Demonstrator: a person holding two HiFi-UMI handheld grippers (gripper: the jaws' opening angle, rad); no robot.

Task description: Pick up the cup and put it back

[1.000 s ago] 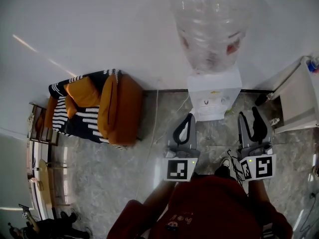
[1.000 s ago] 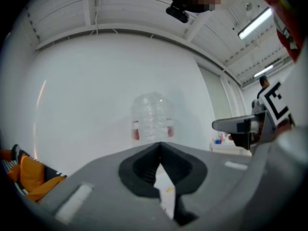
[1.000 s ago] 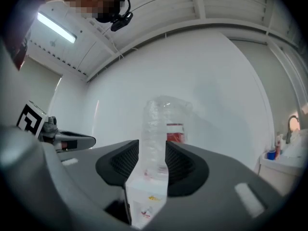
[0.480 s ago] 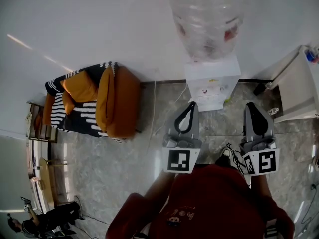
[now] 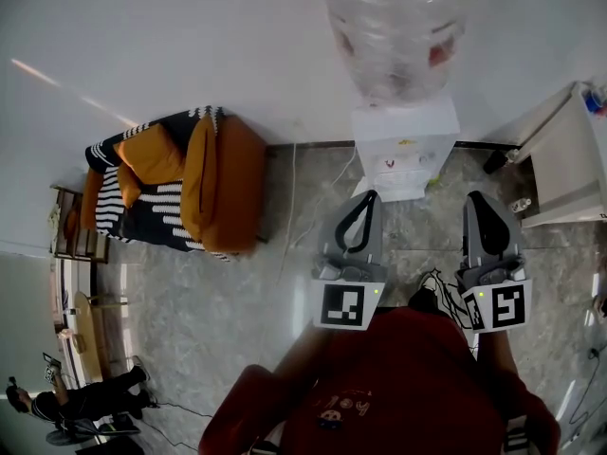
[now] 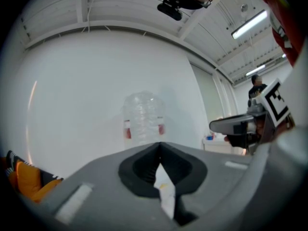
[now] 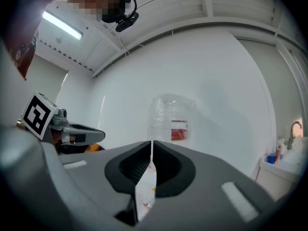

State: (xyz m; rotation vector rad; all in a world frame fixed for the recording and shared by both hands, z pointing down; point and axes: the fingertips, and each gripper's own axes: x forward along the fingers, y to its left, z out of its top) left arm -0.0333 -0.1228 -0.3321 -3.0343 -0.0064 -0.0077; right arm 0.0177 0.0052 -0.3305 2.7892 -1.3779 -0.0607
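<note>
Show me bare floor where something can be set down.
Bare floor lies in front of the orange sofa, left of the left gripper. Crowded: before the water dispenser, where the right gripper, jaws just closed empty, hangs too, beside the white cabinet.

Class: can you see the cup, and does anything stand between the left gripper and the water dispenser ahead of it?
No cup shows in any view. Between the left gripper and the water dispenser lies only a strip of floor; nothing visible stands in the way. The sofa sits off to the left.
</note>
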